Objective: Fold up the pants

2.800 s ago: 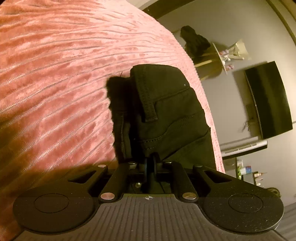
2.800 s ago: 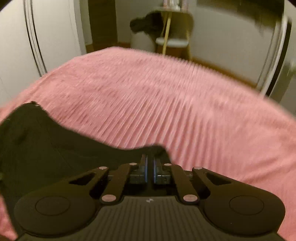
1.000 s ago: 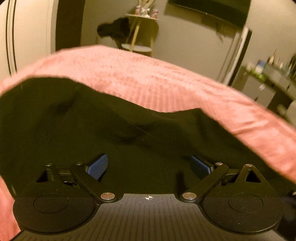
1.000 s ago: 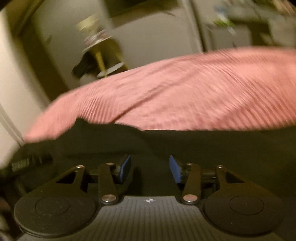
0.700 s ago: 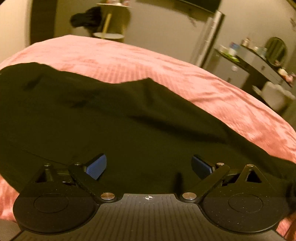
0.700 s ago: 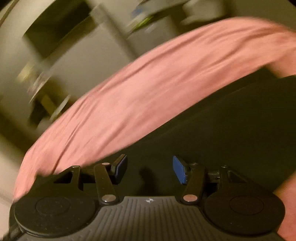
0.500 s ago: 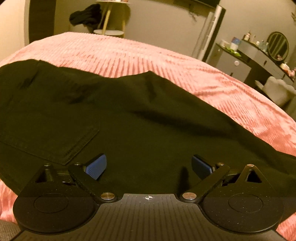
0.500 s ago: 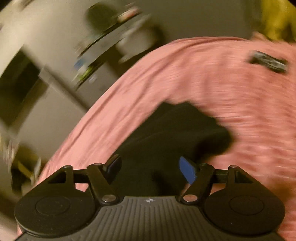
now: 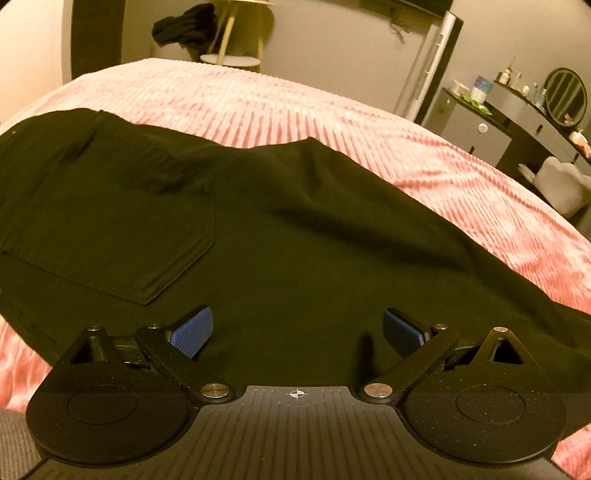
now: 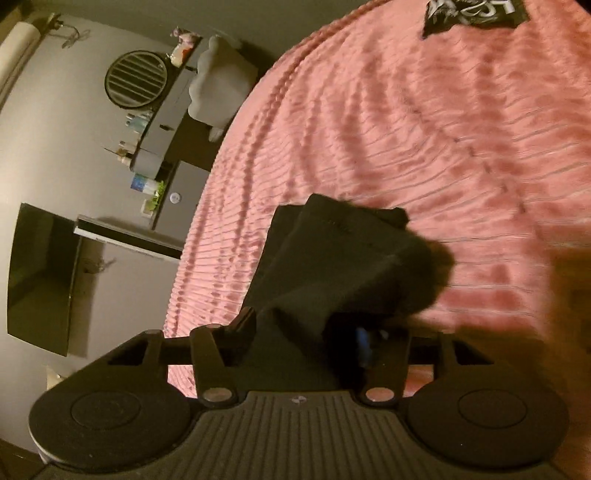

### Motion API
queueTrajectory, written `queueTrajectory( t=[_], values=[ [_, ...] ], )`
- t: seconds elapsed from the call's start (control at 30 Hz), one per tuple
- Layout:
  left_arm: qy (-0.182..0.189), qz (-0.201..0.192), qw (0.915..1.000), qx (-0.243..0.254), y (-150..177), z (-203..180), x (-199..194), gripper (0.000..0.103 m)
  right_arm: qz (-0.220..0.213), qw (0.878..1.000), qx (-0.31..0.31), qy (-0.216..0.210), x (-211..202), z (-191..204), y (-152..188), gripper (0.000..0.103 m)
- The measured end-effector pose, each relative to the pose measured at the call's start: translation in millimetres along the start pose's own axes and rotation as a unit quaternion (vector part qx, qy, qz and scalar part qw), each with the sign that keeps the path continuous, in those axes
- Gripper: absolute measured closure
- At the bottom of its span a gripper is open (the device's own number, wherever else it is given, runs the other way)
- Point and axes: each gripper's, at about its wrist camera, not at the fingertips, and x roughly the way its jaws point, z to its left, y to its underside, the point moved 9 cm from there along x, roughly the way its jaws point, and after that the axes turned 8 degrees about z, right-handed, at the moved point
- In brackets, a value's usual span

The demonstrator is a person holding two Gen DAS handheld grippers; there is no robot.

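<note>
Black pants (image 9: 258,229) lie spread on a pink ribbed bedspread (image 9: 369,122), back pocket (image 9: 122,236) at the left. My left gripper (image 9: 297,328) is open and empty, its blue pads just above the near edge of the pants. In the right wrist view the leg ends (image 10: 343,266) of the pants lie on the bedspread (image 10: 443,129). My right gripper (image 10: 306,332) is open with the leg end between its fingers; the right pad (image 10: 364,345) is partly hidden by cloth.
A dark printed garment (image 10: 472,14) lies far off on the bed. A side table with dark clothes (image 9: 188,26), a dresser (image 9: 491,122) with a round mirror and a wall TV (image 10: 40,280) stand around the bed.
Both grippers were shut on the pants and have opened. The pants went from a folded bundle to spread out. My right gripper has swung along the leg to its end.
</note>
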Motion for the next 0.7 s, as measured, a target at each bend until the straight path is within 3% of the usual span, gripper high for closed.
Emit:
queueTrajectory(
  t=[0.03,0.1,0.2,0.23,0.3,0.33,0.37,0.43,0.47,0.5,0.53,0.57,0.6,0.7],
  values=[
    [-0.002,0.0,1.0,0.001,0.2,-0.2,0.4,0.002,0.005,1.0,0.0,0.005,3.7,1.4,-0.3,0.075],
    [-0.006,0.0,1.0,0.006,1.0,-1.1,0.5,0.002,0.008,1.0,-0.014,0.002,8.6,13.7,-2.9,0.093],
    [-0.015,0.001,0.9997,0.018,2.0,-3.1,2.1,0.002,-0.002,0.996,-0.085,0.0,-0.5,53.3,-7.1,0.094],
    [-0.016,0.001,0.9997,0.019,2.3,-3.0,2.2,0.002,-0.006,0.994,-0.1,-0.033,-7.6,70.2,-7.0,0.095],
    [-0.015,0.002,0.9998,0.015,2.2,-2.3,2.2,0.002,-0.009,0.985,-0.106,-0.138,-26.1,100.4,-7.2,0.095],
    [-0.013,0.001,0.9998,0.011,2.0,-1.5,1.8,0.002,-0.014,0.971,-0.12,-0.205,-39.6,116.5,-6.2,0.095],
    [-0.011,0.001,0.9999,0.006,1.5,-0.4,1.6,0.002,-0.018,0.96,-0.134,-0.246,-49.5,126.5,-5.3,0.095],
    [-0.005,0.0,1.0,-0.004,0.6,1.9,1.1,0.002,-0.043,0.948,-0.151,-0.276,-63.0,131.5,-8.1,0.094],
    [-0.003,0.0,1.0,-0.007,0.2,2.4,1.1,0.002,-0.055,0.949,-0.148,-0.271,-63.9,125.2,-13.3,0.094],
    [-0.002,0.001,1.0,-0.008,-0.1,2.9,1.4,0.002,-0.067,0.957,-0.149,-0.241,-60.3,113.9,-19.0,0.086],
    [-0.002,0.001,1.0,-0.007,0.0,2.6,1.6,0.002,-0.074,0.97,-0.148,-0.175,-51.5,96.3,-24.9,0.062],
    [-0.003,0.001,1.0,-0.005,0.2,2.1,1.6,0.002,-0.07,0.981,-0.136,-0.118,-43.0,76.4,-28.4,0.051],
    [-0.004,0.001,1.0,-0.003,0.4,1.6,1.6,0.002,-0.054,0.989,-0.117,-0.073,-33.9,56.4,-29.7,0.046],
    [-0.008,0.0,1.0,0.003,1.4,0.8,2.4,0.002,-0.039,0.995,-0.081,-0.033,-26.9,14.5,-22.9,0.046]
  ],
)
